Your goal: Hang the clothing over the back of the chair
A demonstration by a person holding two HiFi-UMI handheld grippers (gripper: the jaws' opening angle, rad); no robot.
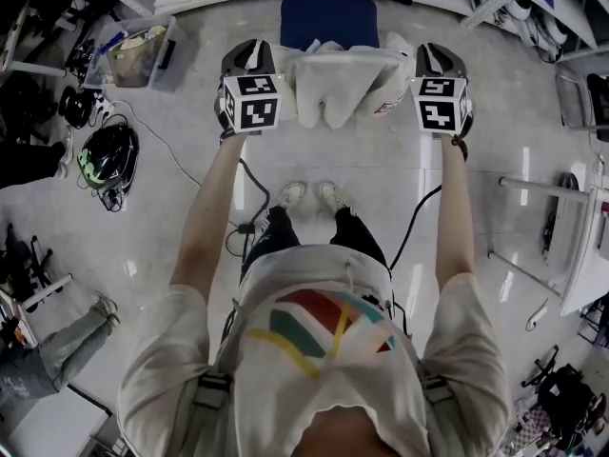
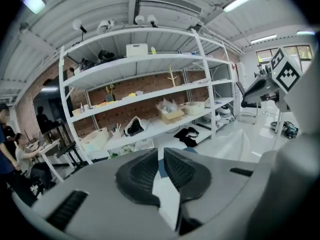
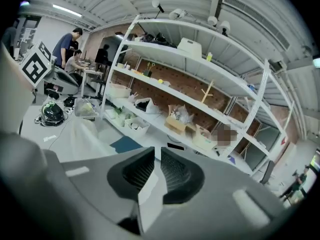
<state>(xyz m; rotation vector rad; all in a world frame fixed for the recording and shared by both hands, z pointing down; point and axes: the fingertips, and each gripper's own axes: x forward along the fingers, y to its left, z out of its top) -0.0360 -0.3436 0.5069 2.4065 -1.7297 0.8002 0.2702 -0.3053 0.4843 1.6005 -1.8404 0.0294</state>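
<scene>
- The left claw (image 1: 253,57) is raised in front of the person at the left of the head view; its marker cube (image 1: 250,103) faces the camera
- In the left gripper view the left claw (image 2: 161,156) is clamped on a fold of white cloth; its two black ribbed pads (image 2: 140,176) press together on the fabric, which runs down between them
- The right claw (image 1: 440,60) is held up at about the same height on the other side, well apart from the left one; its marker cube (image 1: 440,105) also faces the camera
- In the right gripper view the right claw (image 3: 157,156) is closed on the same white fabric, a strip of which sticks out below the pads (image 3: 142,174)
- The clothing (image 1: 338,79), a white garment, is stretched between the two claws and sags in the middle; its lower edge hangs free above the floor (image 1: 381,160); more of it shows as a pale sheet in the left gripper view (image 2: 235,144) and in the right gripper view (image 3: 85,134)
- The chair (image 1: 328,19), blue, stands just beyond the garment; whether the cloth touches it I cannot tell; a blue patch of it shows past the garment in the right gripper view (image 3: 125,144)
- The person's shoes (image 1: 309,195) stand on the floor below the garment
- A helmet (image 1: 107,155) lies on the floor to the left, near a clear bin (image 1: 138,53)
- A white shelf rack (image 2: 150,94) with boxes and bags on it stands against a brick wall ahead
</scene>
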